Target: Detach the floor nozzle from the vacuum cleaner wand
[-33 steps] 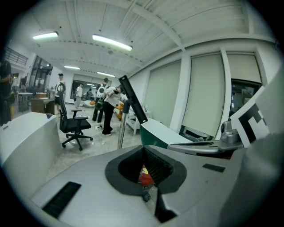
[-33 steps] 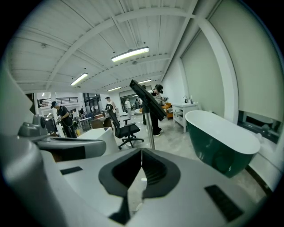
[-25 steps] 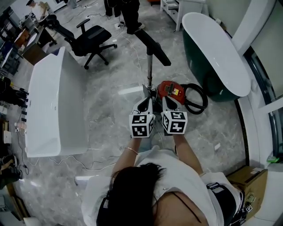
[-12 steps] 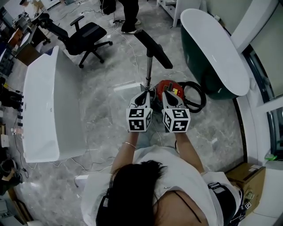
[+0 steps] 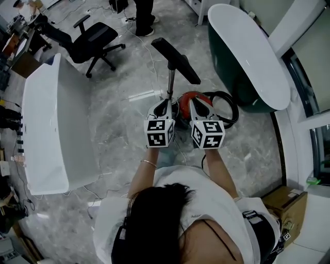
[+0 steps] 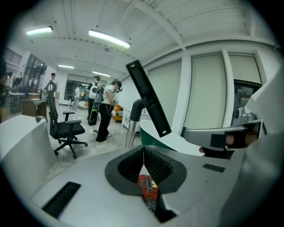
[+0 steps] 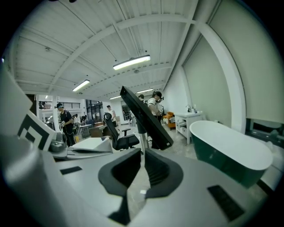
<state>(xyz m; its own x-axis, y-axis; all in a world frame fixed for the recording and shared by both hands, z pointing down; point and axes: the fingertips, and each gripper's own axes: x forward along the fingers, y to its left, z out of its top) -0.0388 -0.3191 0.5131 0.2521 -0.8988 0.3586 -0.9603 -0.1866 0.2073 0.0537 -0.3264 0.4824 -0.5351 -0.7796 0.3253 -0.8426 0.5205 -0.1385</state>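
In the head view, the left gripper (image 5: 164,103) and the right gripper (image 5: 195,101) cover most of the red vacuum cleaner body (image 5: 192,94), and only its far rim shows. The near end of the wand (image 5: 170,82) disappears behind the left gripper. The left part of the black hose (image 5: 227,105) loop lies behind the right gripper. A standing person (image 5: 143,15) at the far edge is cut off above the legs.

In the left gripper view, the body shows only as a red sliver (image 6: 146,186) below the closed jaws. In the right gripper view, the wand's lower length (image 7: 142,139) drops behind the jaws. The people far off are too small to tell apart.
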